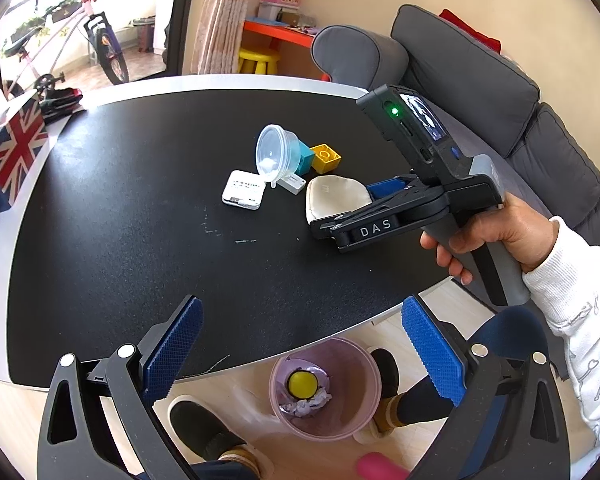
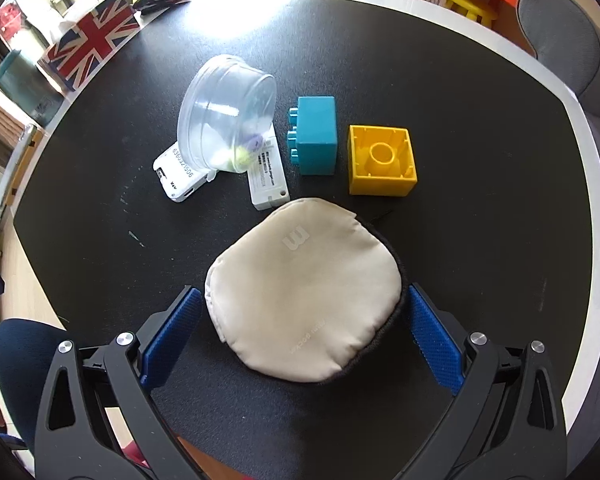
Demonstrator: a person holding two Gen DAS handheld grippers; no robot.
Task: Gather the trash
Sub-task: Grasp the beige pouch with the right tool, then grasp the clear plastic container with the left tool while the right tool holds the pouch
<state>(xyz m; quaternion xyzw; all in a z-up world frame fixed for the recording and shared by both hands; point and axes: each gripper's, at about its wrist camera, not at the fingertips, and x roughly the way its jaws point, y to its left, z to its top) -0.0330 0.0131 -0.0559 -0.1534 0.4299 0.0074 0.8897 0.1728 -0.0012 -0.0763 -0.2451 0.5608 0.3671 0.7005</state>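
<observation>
- Trash here seems to mean the loose clutter on the black table (image 1: 140, 208), and from the left wrist view a pink bin (image 1: 326, 390) stands on the floor just past the table's near edge, with a yellow ball (image 1: 302, 385) and crumpled paper already in it.
- Left gripper (image 1: 302, 350) hangs directly over that bin with its blue pads spread wide and nothing between them; the clutter lies well ahead of it, up the table.
- Same view: the right gripper (image 1: 332, 224), held in a hand (image 1: 496, 232), reaches in from the right with its tips at the beige pouch (image 1: 336, 198). Its spread cannot be told from this angle.
- Right wrist view: the right gripper (image 2: 302, 344) is spread, its pads either side of the beige pouch (image 2: 304, 300) and very close to its edges; firm contact cannot be told.
- Pouch is roundish, no clear long axis, lying flat and dead centre between the pads, so closing should catch it.
- Beyond it sit a tipped clear cup (image 2: 228, 114), two white devices (image 2: 178, 178), a teal block (image 2: 316, 136) and a yellow block (image 2: 382, 160).
- Right hand is plainly the nearer one.
</observation>
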